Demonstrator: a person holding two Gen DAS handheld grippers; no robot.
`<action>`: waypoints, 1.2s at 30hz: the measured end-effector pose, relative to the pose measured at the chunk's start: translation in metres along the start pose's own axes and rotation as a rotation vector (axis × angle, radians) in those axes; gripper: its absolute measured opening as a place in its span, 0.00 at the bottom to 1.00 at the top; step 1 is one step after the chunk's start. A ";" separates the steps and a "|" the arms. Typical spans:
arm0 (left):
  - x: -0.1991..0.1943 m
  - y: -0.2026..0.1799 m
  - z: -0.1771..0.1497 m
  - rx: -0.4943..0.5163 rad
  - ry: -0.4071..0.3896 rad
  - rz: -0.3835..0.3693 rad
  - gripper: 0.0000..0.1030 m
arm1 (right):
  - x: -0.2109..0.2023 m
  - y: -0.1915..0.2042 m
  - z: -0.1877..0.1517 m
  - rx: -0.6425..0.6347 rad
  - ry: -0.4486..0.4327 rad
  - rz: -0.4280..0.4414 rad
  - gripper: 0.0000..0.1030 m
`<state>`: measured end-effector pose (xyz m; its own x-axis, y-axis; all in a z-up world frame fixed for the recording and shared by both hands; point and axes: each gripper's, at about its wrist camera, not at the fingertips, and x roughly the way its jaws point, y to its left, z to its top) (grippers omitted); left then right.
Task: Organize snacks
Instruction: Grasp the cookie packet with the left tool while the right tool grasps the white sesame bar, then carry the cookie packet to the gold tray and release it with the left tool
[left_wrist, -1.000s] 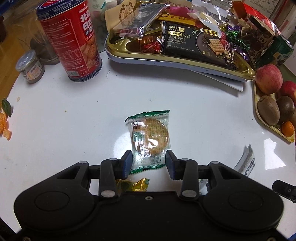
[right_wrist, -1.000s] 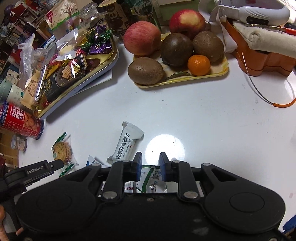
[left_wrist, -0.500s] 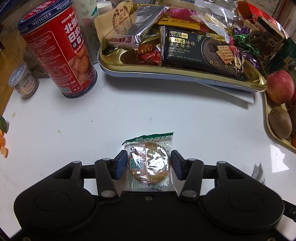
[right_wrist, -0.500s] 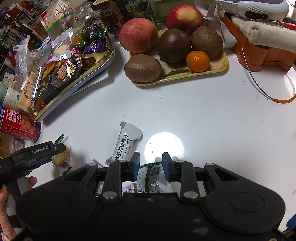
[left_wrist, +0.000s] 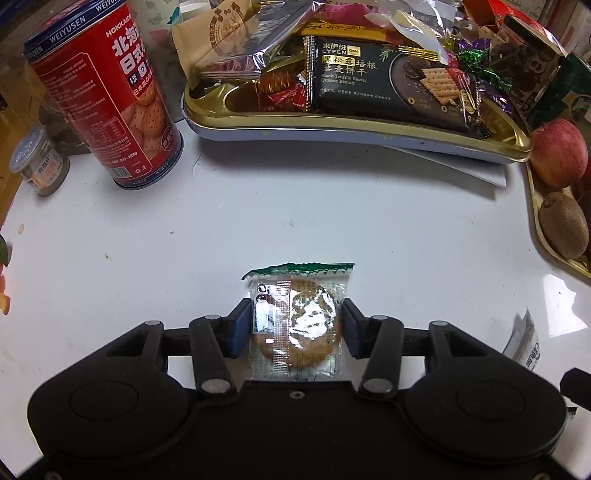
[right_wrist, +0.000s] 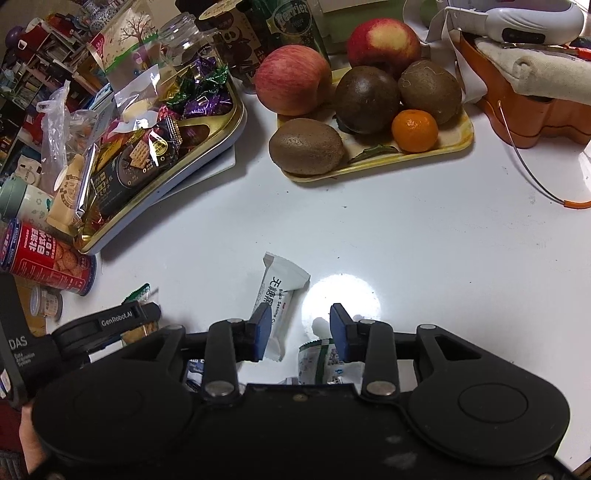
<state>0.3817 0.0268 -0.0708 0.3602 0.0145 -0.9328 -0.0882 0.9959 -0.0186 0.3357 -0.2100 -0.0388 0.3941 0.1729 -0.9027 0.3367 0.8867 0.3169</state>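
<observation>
Left gripper (left_wrist: 295, 328) jaws clamp a round biscuit in a crinkly clear wrapper (left_wrist: 295, 325); right gripper (right_wrist: 300, 330) jaws spread above the glossy white table (right_wrist: 424, 240), near its front edge

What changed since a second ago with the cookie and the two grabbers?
The left gripper slid forward around the wrapped cookie; its fingers now flank the packet, though a firm grip isn't clear. The right gripper opened wider above the white sesame bar and green-white packet. The snack tray stayed put.
</observation>
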 end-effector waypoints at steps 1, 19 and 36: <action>-0.001 -0.001 -0.001 0.003 0.004 -0.001 0.54 | 0.002 0.002 0.000 0.010 -0.001 0.005 0.37; -0.039 0.023 -0.002 -0.032 -0.002 -0.013 0.54 | 0.051 0.039 -0.013 -0.062 -0.039 -0.062 0.43; -0.131 0.014 -0.052 0.018 -0.097 -0.080 0.54 | -0.014 0.017 -0.017 -0.110 -0.149 0.019 0.21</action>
<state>0.2851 0.0345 0.0320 0.4540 -0.0574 -0.8892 -0.0391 0.9957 -0.0842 0.3215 -0.1901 -0.0254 0.5246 0.1319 -0.8411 0.2355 0.9269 0.2923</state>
